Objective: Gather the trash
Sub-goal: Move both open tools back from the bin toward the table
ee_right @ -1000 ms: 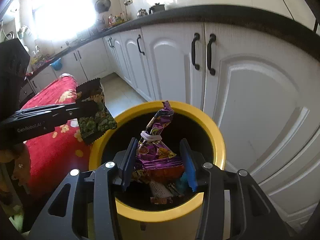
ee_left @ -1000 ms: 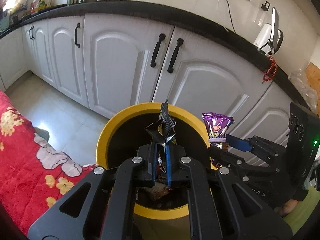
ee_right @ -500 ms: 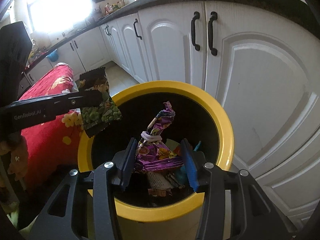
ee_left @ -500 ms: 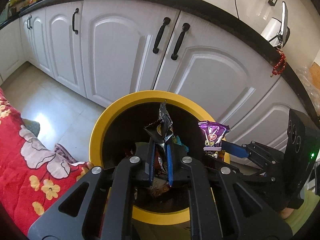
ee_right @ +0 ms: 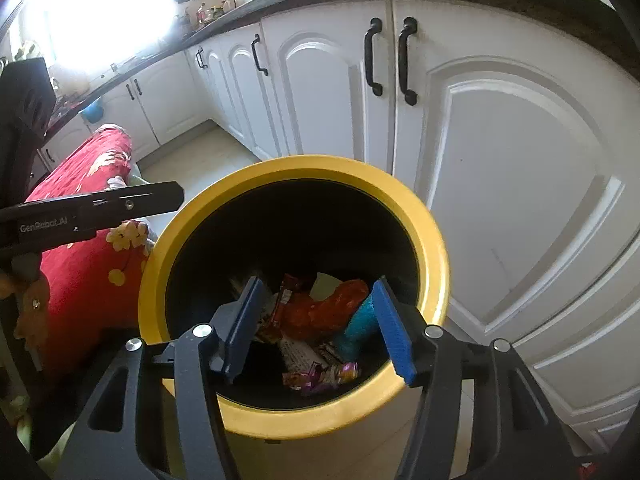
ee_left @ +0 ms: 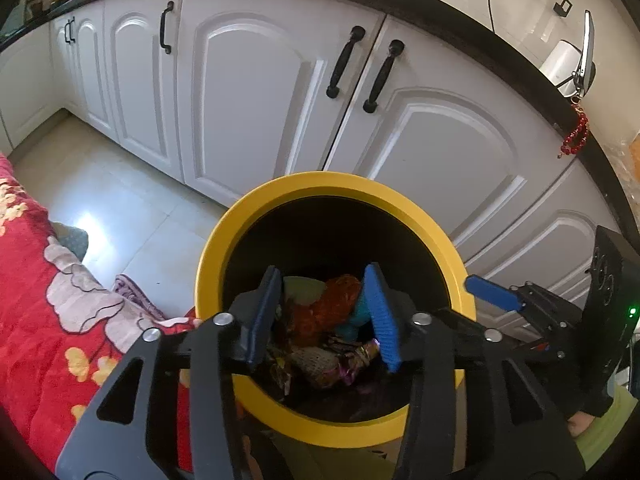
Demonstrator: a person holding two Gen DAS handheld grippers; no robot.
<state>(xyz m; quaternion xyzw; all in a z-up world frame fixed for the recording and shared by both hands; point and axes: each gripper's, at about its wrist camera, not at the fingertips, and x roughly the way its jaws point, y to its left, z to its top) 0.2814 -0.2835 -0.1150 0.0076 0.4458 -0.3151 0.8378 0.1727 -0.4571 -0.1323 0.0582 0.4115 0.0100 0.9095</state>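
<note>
A: Both grippers hang over the yellow-rimmed bin (ee_left: 336, 196), which stands on the floor just in front of the white cabinet doors (ee_left: 248, 92). Left gripper (ee_left: 324, 314) has its jaws spread wide, nothing between the blue pads.

B: Same for the right gripper (ee_right: 320, 326): jaws wide apart, empty. And the trash?

A: Down inside the bin, on the bottom. A crumpled orange-red wrapper (ee_right: 328, 312) sits on top, a teal piece (ee_right: 358, 330) just right of it, a shiny purple wrapper (ee_right: 320, 376) nearer the rim.

B: Bin's inside wall is black, so the far part of the bottom is lost in shadow.

A: Right, and the fingers cover the edges of the pile. Print on the wrappers is too small to read.

B: Red floral cloth (ee_left: 44, 312) on the left, cut off by the frame edge.
</note>
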